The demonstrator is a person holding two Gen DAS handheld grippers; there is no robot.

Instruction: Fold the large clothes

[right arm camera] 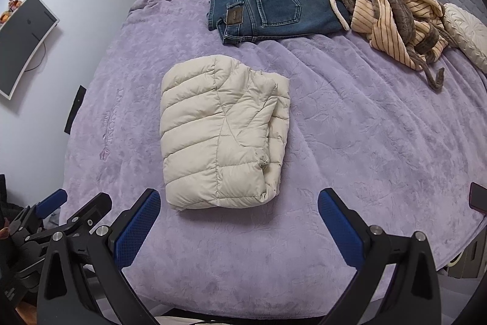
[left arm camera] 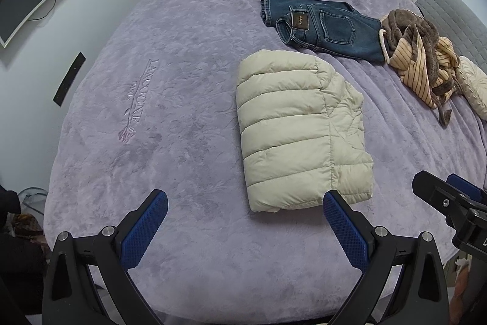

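One folded puffer jacket (right arm camera: 223,131), one jeans (right arm camera: 274,11), one robe heap (right arm camera: 392,11) on bed (right arm camera: 365,127); both grippers' fingers (left arm camera: 143,229) (right arm camera: 137,227) released, nothing between.

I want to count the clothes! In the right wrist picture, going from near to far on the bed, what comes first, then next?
Puffy jacket → jeans. The robe lies about level with the jeans, so it has no clear turn.
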